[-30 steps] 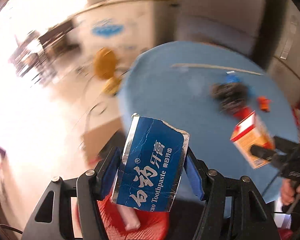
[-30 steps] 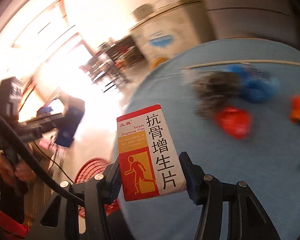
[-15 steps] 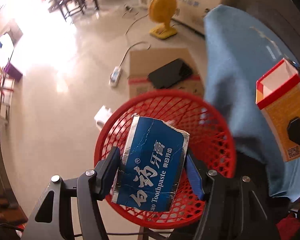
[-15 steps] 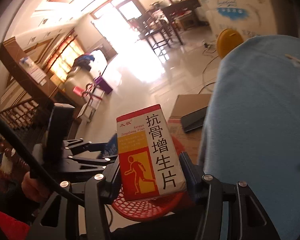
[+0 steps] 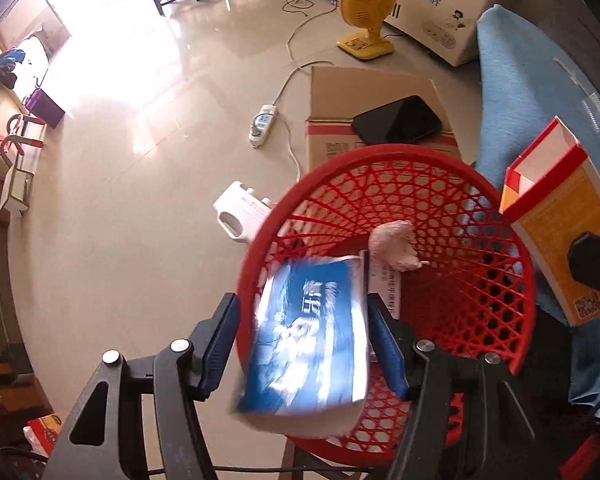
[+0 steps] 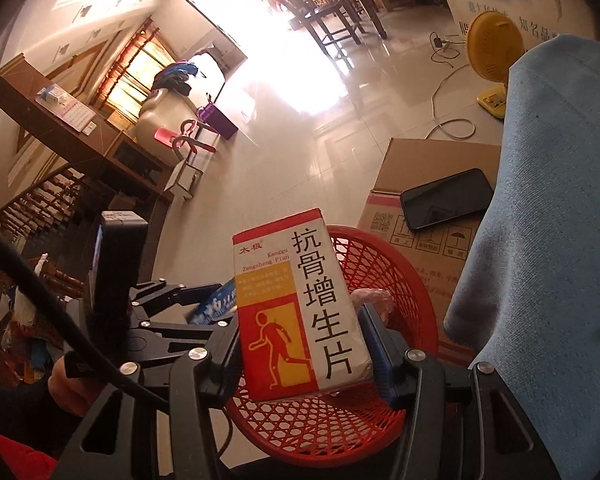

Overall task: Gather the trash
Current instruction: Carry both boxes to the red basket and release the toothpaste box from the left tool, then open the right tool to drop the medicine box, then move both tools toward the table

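A red mesh basket (image 5: 380,158) stands on the floor beside the blue-covered table (image 5: 520,92). My left gripper (image 5: 300,312) points down over it. A blue toothpaste box (image 5: 312,340) sits between its fingers, blurred and tilted, with a gap to the left pad, so it is loose. My right gripper (image 6: 300,320) is shut on a red, white and orange medicine box (image 6: 296,304), held above the basket (image 6: 404,260) rim. That medicine box (image 5: 560,232) shows at the right of the left wrist view. A crumpled pale wad (image 5: 394,246) and a paper slip lie in the basket.
Just behind the basket, a cardboard box (image 5: 364,92) carries a black phone (image 5: 396,124). On the tiled floor are a power strip (image 5: 262,124) with its cable, a yellow fan (image 5: 366,12) and a white device (image 5: 240,212). Chairs and furniture stand further off.
Both grippers swung from over the table to above the red basket. The toothpaste box, gripped firmly before, now tilts and blurs between the left jaws. The medicine box stays gripped.
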Demonstrator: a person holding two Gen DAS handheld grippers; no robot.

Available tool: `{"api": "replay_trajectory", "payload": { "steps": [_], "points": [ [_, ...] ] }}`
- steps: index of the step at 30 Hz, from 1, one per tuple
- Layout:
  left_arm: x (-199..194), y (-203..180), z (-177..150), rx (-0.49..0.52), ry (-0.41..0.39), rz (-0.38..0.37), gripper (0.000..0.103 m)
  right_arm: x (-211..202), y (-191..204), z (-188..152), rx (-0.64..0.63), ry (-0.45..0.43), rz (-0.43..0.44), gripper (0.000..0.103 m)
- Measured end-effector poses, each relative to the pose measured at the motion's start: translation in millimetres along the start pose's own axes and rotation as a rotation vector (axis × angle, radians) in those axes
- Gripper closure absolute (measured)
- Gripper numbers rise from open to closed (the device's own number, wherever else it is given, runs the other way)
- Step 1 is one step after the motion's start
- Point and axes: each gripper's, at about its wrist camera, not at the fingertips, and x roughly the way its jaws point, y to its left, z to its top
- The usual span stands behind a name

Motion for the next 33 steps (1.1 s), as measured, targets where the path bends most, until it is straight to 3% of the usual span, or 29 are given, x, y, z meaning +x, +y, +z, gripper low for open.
{"api": "replay_trajectory", "payload": {
  "steps": [7, 20, 33],
  "points": [
    [5.4, -0.8, 3.4, 0.01, -0.002, -0.016, 0.038, 13.1, 12.4, 2.1, -0.044, 0.024, -0.029, 0.047],
    [-3.7, 9.4, -9.1, -0.015, -0.008, -0.056, 0.038, 6.2, 17.2, -5.5, -0.066, 0.03, 0.002, 0.047],
    [-15.1, 4.5, -1.6, 0.022, -0.05, -0.01, 0.038, 11.1, 20.7, -8.8, -0.099, 0.086, 0.005, 0.044]
  ]
}}
